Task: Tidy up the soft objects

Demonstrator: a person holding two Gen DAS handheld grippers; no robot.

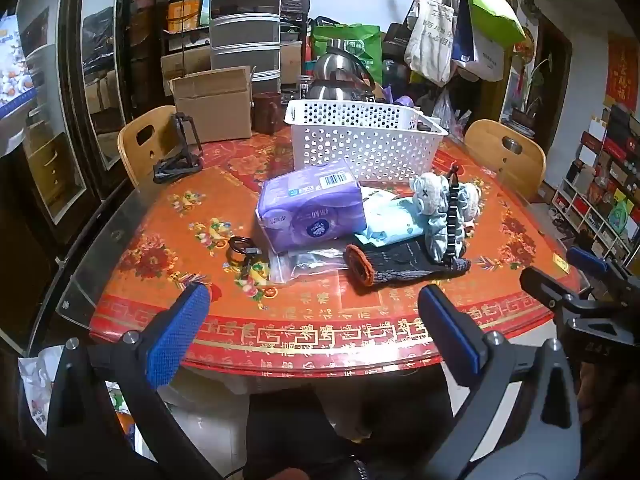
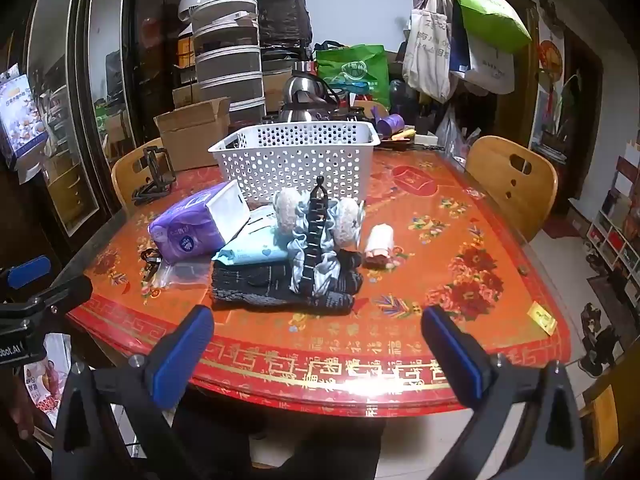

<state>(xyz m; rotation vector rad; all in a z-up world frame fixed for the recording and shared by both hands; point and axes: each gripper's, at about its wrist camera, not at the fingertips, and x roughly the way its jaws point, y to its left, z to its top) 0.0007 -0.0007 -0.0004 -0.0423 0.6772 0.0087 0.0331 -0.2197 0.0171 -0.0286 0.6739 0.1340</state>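
Left gripper [image 1: 314,324]: blue-padded fingers [image 1: 178,332] spread wide with nothing between them, hovering over the near edge of the bench, angled down towards the pile.
Bench [image 1: 168,240]: round top under a glossy red-orange cloth with flowers and gold characters.
Black cable coil [image 1: 240,249]: flat on the cloth at the left of the pile, ahead of the left finger.
Clear plastic zip bag [image 1: 300,265]: flat, just right of the coil, partly under the tissue pack.
Purple soft tissue pack [image 1: 310,210]: leftmost of the soft things, lying tilted, well beyond the left gripper's fingertips.
Pale blue wet-wipe packet [image 1: 390,220]: just right of the tissue pack, touching it.
Dark knitted glove with orange cuff [image 1: 396,266]: nearest item to both grippers, lying ahead of the gap between the fingers, apart from them.
Light blue scrunchie with black toothed hair clip [image 2: 316,248]: resting on the glove, clip standing upright.
Grey-white fluffy plush pieces [image 2: 347,220]: either side of the clip, behind the scrunchie.
Small pink-and-white rolled cloth [image 2: 380,246]: alone on the cloth, right of the pile.
White perforated plastic basket [image 2: 296,156]: behind the pile, upright; its contents cannot be seen.
Right gripper [image 2: 318,344]: fingers [image 2: 454,344] spread wide, holding nothing, over the near rim, the pile well ahead.
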